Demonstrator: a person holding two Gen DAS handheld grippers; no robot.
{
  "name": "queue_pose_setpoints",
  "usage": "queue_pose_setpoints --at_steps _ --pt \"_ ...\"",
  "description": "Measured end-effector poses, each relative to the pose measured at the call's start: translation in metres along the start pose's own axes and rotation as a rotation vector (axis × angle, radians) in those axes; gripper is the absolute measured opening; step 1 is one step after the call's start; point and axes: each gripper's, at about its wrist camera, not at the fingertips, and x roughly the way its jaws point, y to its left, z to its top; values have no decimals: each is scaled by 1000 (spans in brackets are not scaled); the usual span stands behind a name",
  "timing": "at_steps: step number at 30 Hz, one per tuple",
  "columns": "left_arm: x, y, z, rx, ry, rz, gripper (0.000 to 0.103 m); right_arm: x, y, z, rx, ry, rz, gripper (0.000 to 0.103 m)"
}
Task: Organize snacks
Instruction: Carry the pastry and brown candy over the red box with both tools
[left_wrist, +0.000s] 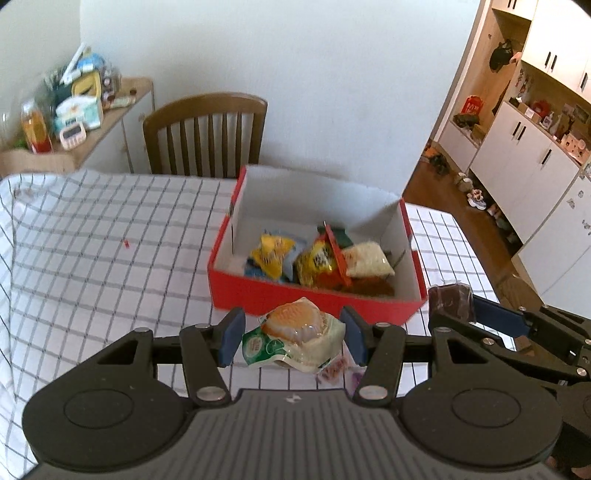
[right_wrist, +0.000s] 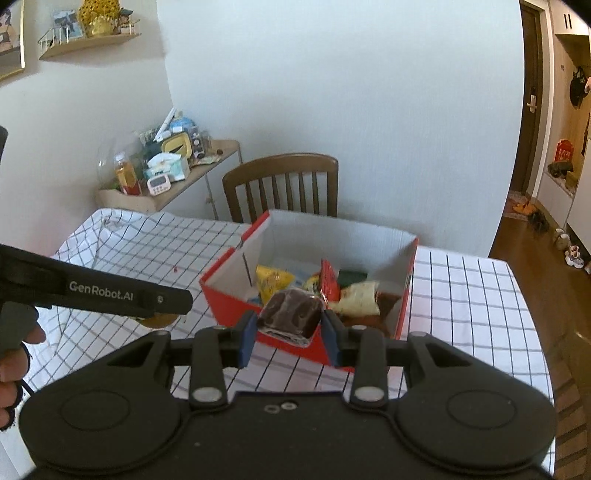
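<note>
A table draped in a white cloth with a dark grid pattern carries everything here; the cloth bunches into folds at the far left corner. A red cardboard box, white inside and open on top, sits directly on the cloth toward the right side. A tiny red scrap lies on the bare cloth well to its left. A couple of small pinkish wrapped pieces rest on the cloth just in front of the box
</note>
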Motion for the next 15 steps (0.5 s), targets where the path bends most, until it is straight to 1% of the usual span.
queue_pose_setpoints --at_steps 4,7,10,15 --pt "5 -4 18 28 -26 36 56 7 -5 12 -12 -14 -18 37" --pt "11 -5 30 39 -30 47 56 15 -10 20 -22 -13 -28 37" --pt "25 -6 43 50 -21 48 56 25 -16 25 -35 -2 -39 37" --pt "50 -6 54 41 13 59 56 47 -30 32 -34 21 -47 37"
